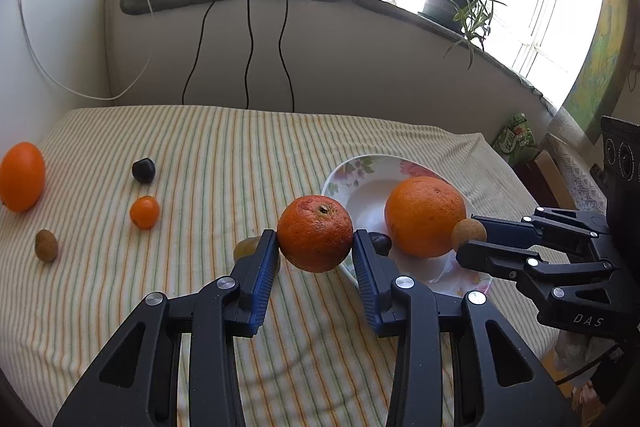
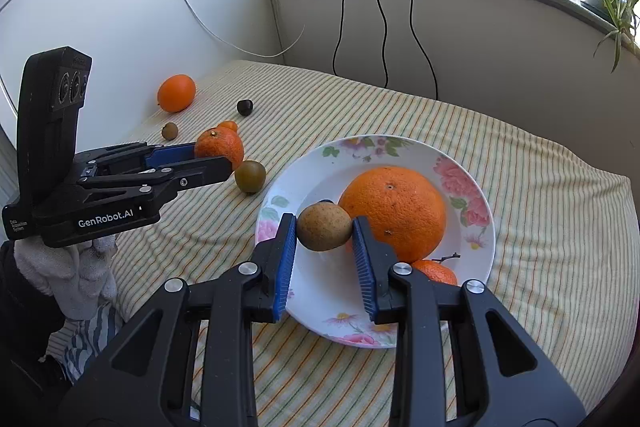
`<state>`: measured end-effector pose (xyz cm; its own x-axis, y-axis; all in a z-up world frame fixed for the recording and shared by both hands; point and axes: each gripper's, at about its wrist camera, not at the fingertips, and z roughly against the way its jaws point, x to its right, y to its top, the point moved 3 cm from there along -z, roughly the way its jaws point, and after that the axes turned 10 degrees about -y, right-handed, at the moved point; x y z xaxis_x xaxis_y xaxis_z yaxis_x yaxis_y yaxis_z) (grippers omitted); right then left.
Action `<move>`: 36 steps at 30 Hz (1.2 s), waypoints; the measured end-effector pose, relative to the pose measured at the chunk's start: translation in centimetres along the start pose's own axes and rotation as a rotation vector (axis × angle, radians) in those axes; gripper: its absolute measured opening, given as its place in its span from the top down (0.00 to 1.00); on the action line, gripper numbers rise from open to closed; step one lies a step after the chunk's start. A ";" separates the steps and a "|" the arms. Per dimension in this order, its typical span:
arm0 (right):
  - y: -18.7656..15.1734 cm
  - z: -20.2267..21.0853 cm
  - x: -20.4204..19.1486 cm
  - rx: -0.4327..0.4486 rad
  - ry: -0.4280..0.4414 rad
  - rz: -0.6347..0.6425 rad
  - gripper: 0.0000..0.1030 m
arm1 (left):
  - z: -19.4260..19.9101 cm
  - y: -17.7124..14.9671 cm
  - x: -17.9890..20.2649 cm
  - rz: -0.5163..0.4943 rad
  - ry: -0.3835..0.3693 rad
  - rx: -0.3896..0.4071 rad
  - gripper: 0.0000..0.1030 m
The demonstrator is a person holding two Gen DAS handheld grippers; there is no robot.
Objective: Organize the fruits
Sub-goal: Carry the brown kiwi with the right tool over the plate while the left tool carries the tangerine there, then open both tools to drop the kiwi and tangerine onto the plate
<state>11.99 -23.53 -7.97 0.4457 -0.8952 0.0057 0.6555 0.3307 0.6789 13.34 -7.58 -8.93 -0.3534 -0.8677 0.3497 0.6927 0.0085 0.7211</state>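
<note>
My left gripper (image 1: 315, 247) is shut on a reddish tangerine (image 1: 315, 233) and holds it above the striped cloth, just left of the floral plate (image 1: 360, 167); it also shows in the right wrist view (image 2: 218, 159). My right gripper (image 2: 325, 233) is shut on a small brown fruit (image 2: 324, 226) over the plate (image 2: 404, 151), next to a large orange (image 2: 394, 213). A small tangerine (image 2: 436, 271) and a dark fruit (image 1: 380, 241) lie in the plate too.
On the cloth lie an orange (image 1: 22, 175), a dark plum (image 1: 143, 169), a small orange fruit (image 1: 145, 212), a brown fruit (image 1: 46, 245) and a green-brown fruit (image 2: 250, 176). Black cables (image 1: 250, 39) hang from the windowsill behind.
</note>
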 end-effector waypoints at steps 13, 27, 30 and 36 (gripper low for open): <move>-1.3 1.0 0.8 0.008 0.008 -0.016 0.71 | -3.2 1.1 1.6 -0.035 -0.018 -0.045 0.65; -1.4 1.2 0.8 0.020 0.024 -0.015 0.67 | -3.5 1.2 2.2 -0.040 -0.020 -0.053 0.64; -1.3 1.4 0.8 0.028 0.021 -0.010 0.59 | -3.6 1.2 2.2 -0.041 -0.016 -0.056 0.61; -1.3 1.6 0.6 0.041 0.011 0.004 0.42 | -3.1 1.4 2.5 -0.054 -0.009 -0.042 0.46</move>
<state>10.40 -25.01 -7.67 0.4549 -0.8906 0.0004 0.6285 0.3213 0.7083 15.41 -11.27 -8.90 -0.3967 -0.8618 0.3161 0.6979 -0.0595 0.7137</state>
